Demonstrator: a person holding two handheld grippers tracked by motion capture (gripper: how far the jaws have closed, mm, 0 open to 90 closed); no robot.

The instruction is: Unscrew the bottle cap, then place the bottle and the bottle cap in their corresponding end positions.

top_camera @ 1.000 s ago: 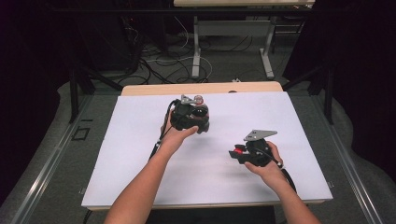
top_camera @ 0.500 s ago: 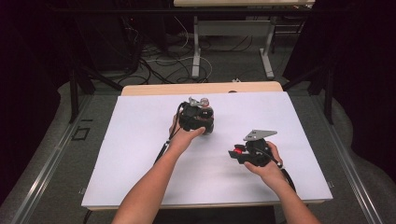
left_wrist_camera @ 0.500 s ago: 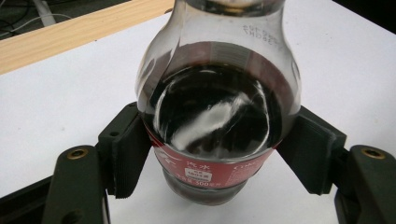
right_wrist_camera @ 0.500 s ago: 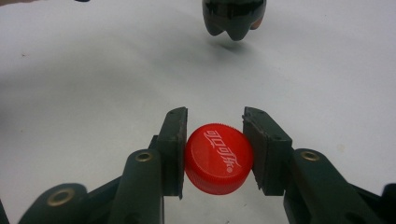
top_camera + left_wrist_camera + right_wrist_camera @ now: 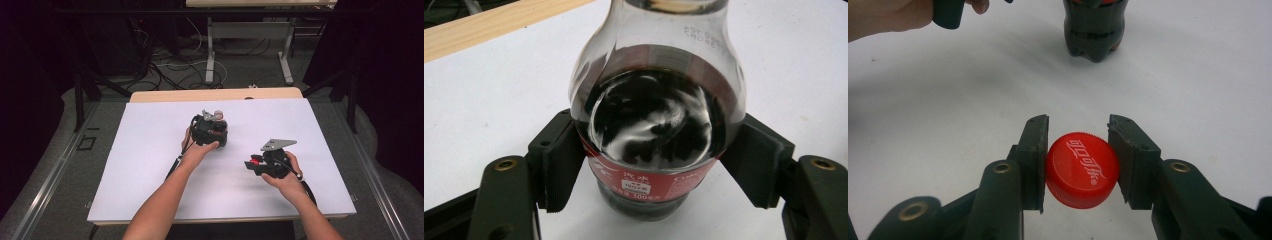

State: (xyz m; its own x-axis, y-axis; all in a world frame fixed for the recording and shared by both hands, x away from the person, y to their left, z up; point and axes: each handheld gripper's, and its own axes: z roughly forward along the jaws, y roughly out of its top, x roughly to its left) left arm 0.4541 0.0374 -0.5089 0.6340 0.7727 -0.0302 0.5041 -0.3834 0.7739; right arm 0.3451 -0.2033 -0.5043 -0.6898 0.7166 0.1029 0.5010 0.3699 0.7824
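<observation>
Left gripper view: left claw (image 5: 656,165) pinches the cola bottle (image 5: 656,125); right claw (image 5: 1079,167) pinches its red cap (image 5: 1082,169).

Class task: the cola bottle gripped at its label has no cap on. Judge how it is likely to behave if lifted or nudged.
The bottle looks well filled with dark liquid, so probably heavy for its size. With its cap held in the right gripper, tilting would likely spill. The smooth curved plastic under the left gripper may flex or slip slightly.

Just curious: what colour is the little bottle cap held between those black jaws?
Red, with white lettering on top; the bottle cap shows best in the right gripper view.
</observation>
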